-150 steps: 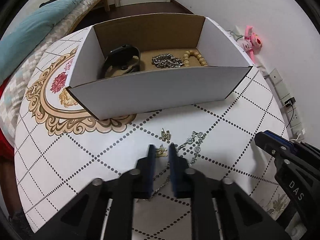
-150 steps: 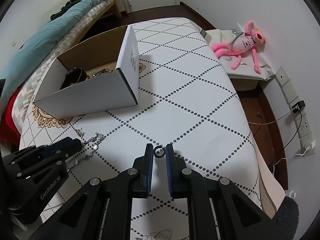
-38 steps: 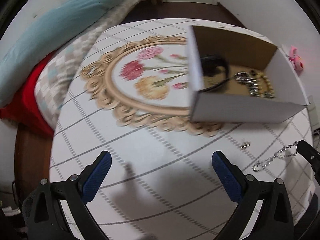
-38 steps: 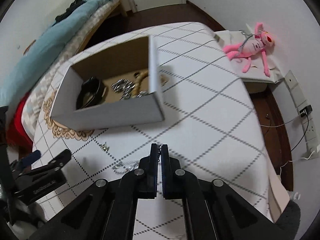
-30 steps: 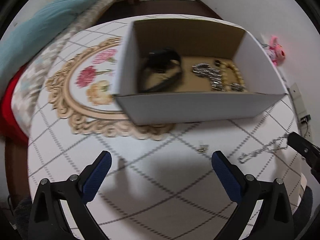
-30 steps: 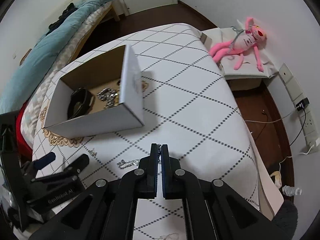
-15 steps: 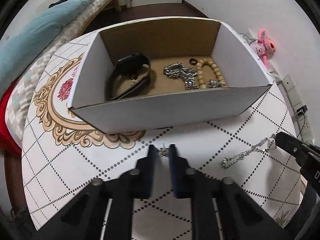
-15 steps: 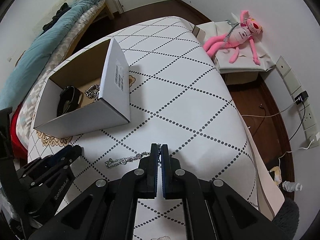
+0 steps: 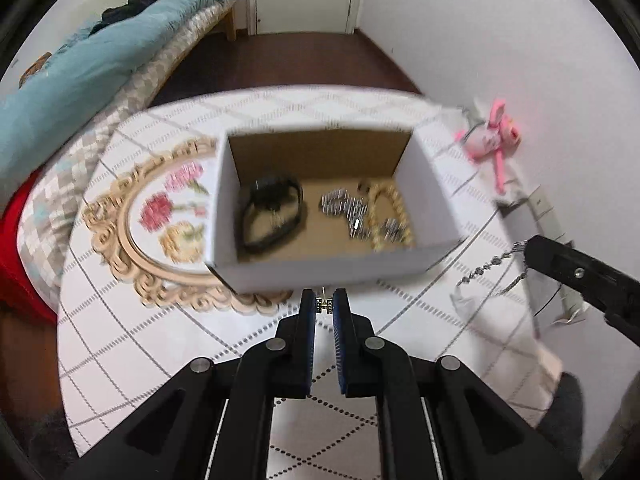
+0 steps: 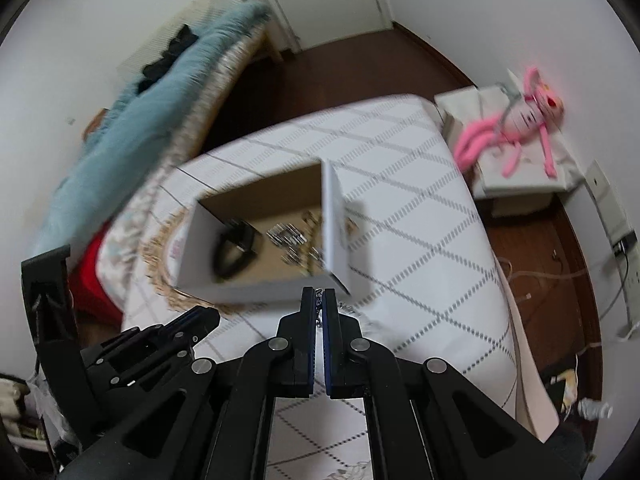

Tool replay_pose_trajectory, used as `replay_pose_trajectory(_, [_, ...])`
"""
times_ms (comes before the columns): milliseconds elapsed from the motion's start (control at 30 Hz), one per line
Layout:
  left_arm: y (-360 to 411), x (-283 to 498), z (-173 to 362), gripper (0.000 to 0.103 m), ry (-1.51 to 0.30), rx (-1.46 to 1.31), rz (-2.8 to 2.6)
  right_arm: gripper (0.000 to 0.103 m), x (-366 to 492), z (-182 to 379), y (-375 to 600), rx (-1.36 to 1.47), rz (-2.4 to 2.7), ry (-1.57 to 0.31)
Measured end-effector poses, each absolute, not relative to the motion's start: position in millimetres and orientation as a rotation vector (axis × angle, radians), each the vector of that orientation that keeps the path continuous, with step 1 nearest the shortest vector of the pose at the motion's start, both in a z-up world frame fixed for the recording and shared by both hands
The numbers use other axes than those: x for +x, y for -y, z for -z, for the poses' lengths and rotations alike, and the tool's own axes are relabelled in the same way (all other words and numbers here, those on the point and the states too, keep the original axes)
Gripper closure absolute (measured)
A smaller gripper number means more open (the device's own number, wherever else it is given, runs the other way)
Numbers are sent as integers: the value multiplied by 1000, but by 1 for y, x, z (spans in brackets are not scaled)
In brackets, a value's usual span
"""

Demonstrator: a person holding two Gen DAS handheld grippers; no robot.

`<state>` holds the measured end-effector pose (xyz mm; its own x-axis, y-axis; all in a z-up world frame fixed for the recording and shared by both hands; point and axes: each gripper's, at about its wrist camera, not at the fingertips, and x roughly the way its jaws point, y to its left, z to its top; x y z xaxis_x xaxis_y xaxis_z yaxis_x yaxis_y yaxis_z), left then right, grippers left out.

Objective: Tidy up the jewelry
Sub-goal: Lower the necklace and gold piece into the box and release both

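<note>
An open white cardboard box (image 9: 432, 176) (image 10: 334, 216) stands on the table and holds a black watch (image 9: 272, 212), a silver chain (image 9: 344, 206) and a gold bead bracelet (image 9: 392, 216). My left gripper (image 9: 324, 304) is shut on a small gold earring (image 9: 324, 303), lifted just in front of the box's near wall. My right gripper (image 10: 319, 300) is shut on a silver chain necklace (image 9: 486, 266), which hangs from its tip (image 9: 532, 248) above the table, right of the box. The left gripper also shows in the right wrist view (image 10: 200, 316).
The table has a white dotted-diamond cloth (image 9: 120, 340) with a gold floral medallion (image 9: 160, 216) left of the box. A bed with a teal blanket (image 9: 80, 76) lies at far left. A pink plush toy (image 10: 516, 120) rests on a low white stand to the right.
Both grippers have risen away from the table. The left gripper has closed on the earring and lifted it. The necklace now hangs free from the right gripper.
</note>
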<state>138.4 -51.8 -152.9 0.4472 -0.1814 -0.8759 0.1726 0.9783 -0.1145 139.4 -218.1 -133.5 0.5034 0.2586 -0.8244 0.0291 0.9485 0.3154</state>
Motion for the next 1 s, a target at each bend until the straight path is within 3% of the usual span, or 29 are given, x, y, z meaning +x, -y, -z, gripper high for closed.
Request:
replay_pose_trajectory(200, [41,164,103,97,-1043,-55,249,100,157,77,210,275,-227,-964])
replay_pose_trajectory(367, [32,204,96,97,-1070,-74,252,100,191,60,198,218,-269,-966])
replay_pose_trajectory(933, [32,277,142,94,-1277,-137,243,100,279,143,182,162,-279,-1229])
replay_pose_trajectory(1000, [30,280,144,82,-1285,-133,216,100,284,151,180,145,-268,-1264])
